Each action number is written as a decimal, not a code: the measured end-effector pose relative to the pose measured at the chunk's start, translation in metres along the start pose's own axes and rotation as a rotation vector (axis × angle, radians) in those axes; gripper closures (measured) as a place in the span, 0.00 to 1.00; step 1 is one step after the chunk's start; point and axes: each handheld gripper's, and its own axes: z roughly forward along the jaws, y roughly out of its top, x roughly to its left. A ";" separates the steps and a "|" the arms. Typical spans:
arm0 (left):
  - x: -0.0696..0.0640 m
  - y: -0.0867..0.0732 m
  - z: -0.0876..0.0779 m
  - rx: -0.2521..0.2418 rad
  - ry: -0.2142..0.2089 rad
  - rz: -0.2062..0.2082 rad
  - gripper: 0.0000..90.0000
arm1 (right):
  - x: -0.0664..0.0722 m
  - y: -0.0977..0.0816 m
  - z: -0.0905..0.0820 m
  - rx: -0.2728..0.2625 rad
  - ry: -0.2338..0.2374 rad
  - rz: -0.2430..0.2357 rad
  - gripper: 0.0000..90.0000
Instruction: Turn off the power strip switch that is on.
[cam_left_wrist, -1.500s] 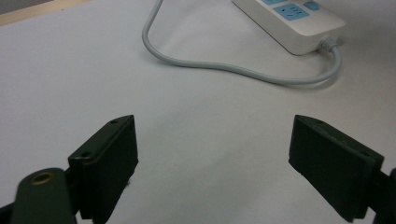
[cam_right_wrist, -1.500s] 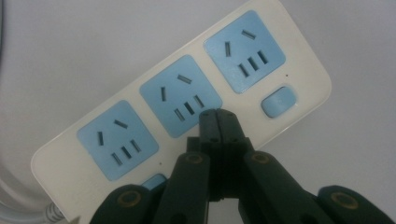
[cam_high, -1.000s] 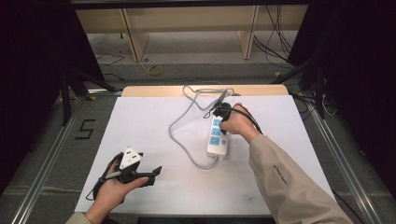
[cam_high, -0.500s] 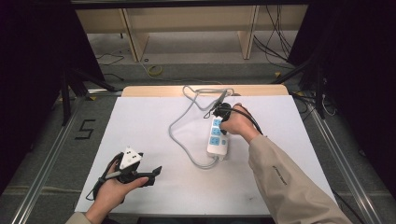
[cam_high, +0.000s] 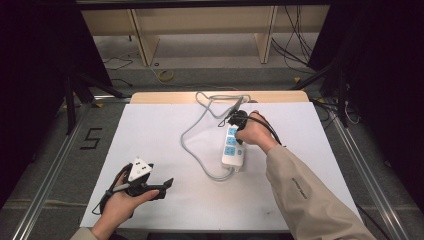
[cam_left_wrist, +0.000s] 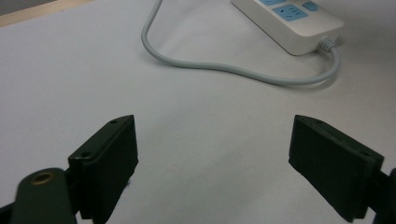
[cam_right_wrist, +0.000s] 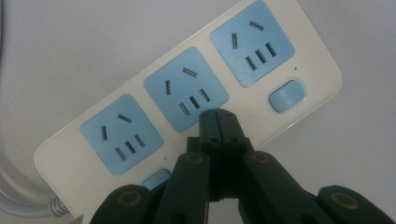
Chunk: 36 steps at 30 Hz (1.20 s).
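**Closed jaws over strip's mid socket**

High view: right gripper (cam_high: 236, 120) over power strip (cam_high: 233, 147) at table centre; left gripper (cam_high: 150, 186) rests near front-left.

Left gripper view: jaws wide, empty.

Right gripper view: jaws together, empty, above middle socket (cam_right_wrist: 185, 88); prob. about to press a switch (cam_right_wrist: 286, 96), needs slight shift.

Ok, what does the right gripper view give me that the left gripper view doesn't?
Right gripper view alone: the power strip's three blue sockets head-on, two blue switches, and the right gripper closed, empty, its tip over the middle socket. Left gripper view alone: the left gripper open over bare white table, and the grey cable curving away from the strip's end. Both share the power strip, its cable and the white surface.
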 end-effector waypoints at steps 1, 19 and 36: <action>0.000 0.000 0.000 0.000 0.000 0.000 0.17 | 0.000 0.000 0.000 -0.005 0.000 -0.003 1.00; 0.000 0.000 0.000 0.002 0.001 0.003 0.17 | 0.000 -0.001 0.000 -0.014 -0.003 -0.008 1.00; 0.000 0.000 0.001 0.003 0.001 0.006 0.17 | 0.002 -0.001 -0.001 -0.008 -0.008 -0.003 1.00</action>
